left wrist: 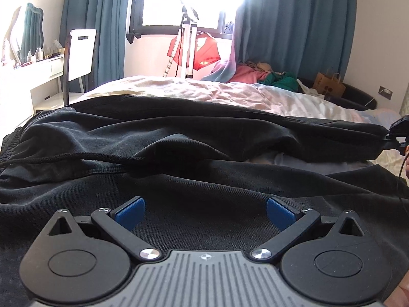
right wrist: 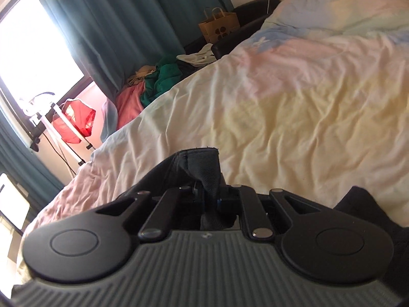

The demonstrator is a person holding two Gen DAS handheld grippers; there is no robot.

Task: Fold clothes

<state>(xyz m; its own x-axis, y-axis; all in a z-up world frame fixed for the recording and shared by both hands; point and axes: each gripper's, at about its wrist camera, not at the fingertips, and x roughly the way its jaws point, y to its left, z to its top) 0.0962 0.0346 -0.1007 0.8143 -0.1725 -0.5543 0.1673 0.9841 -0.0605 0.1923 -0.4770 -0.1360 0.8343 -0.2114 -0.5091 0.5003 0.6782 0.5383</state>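
Note:
A black pair of drawstring shorts (left wrist: 179, 133) lies across the bed, with its cord trailing along the left part. My left gripper (left wrist: 204, 211) hovers low over the near part of the black cloth, blue pads (left wrist: 130, 211) wide apart and nothing between them. At the right edge of the left wrist view my right gripper (left wrist: 395, 136) pinches the far end of the garment, stretching its folded-over upper layer. The right wrist view shows my right gripper (right wrist: 208, 197) shut on a bunched corner of the black shorts (right wrist: 202, 163), held above the sheet.
The bed's pale crumpled sheet (right wrist: 281, 107) spreads ahead. A pile of pink and green clothes (left wrist: 255, 75) sits at its far side by teal curtains. A brown paper bag (right wrist: 219, 24), a white stand with a red item (left wrist: 194, 48), and a white chair (left wrist: 80, 53) stand around.

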